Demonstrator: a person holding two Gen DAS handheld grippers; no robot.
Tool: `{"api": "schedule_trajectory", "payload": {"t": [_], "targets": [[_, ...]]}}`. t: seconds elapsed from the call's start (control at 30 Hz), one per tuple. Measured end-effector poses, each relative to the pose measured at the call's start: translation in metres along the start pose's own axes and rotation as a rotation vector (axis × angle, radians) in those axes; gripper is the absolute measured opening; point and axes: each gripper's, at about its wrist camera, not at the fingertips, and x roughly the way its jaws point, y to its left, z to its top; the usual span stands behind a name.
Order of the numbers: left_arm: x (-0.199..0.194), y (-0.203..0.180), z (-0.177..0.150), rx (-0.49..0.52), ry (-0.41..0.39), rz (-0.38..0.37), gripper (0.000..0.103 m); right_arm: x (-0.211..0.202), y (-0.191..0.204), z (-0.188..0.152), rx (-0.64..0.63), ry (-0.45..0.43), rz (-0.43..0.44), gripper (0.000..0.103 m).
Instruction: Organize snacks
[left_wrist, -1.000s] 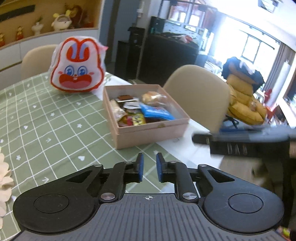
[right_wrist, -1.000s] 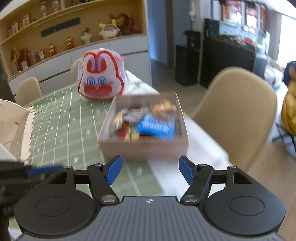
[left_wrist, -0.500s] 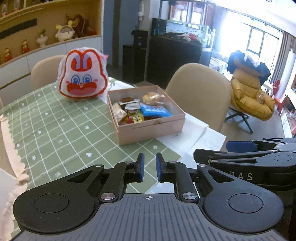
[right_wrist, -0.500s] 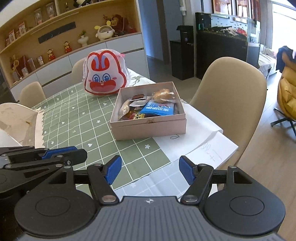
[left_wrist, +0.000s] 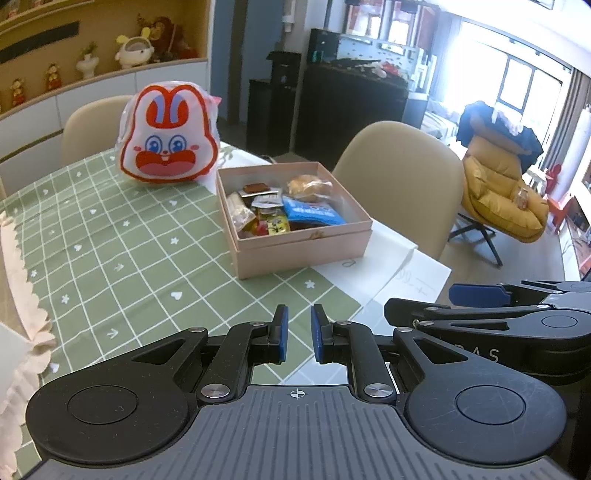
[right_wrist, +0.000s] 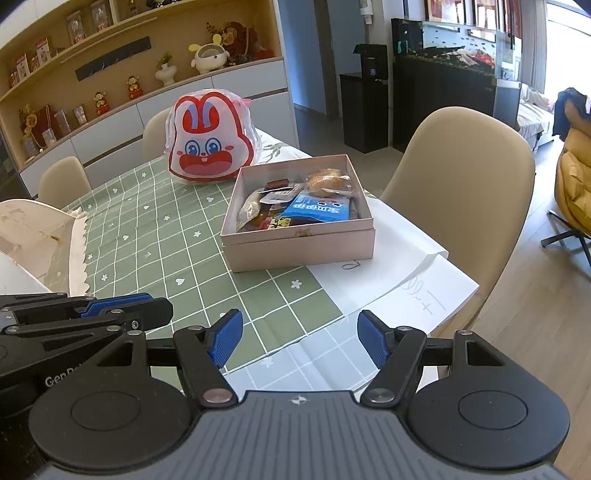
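Note:
A pink cardboard box (left_wrist: 303, 247) (right_wrist: 299, 247) sits on the green checked tablecloth and holds several wrapped snacks, among them a blue packet (left_wrist: 312, 214) (right_wrist: 319, 208) and a bun (left_wrist: 310, 186) (right_wrist: 328, 181). Behind it stands a red and white rabbit-face bag (left_wrist: 168, 144) (right_wrist: 210, 144). My left gripper (left_wrist: 297, 334) is nearly shut with a narrow gap and holds nothing, well short of the box. My right gripper (right_wrist: 299, 338) is open and empty near the table's near edge. Each gripper shows from the side in the other's view.
White paper sheets (right_wrist: 399, 280) lie under and in front of the box at the table's right edge. A beige chair (right_wrist: 465, 173) stands beside the box, another behind the rabbit bag (left_wrist: 92, 125). A white frilled object (right_wrist: 40, 236) lies at the left.
Both grippers have pulled back and steadied; the box and bag now look farther and sharper. The left jaws stay nearly shut, the right stays open.

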Motion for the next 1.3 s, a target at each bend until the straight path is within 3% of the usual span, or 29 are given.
{"api": "schedule_trajectory", "payload": {"t": [1.3], "targets": [[0.0045, 0.0017, -0.0013, -0.015, 0.024, -0.013, 0.017, 0.0043, -0.0014, -0.0017, 0.005, 0.01, -0.003, 0.07]]}}
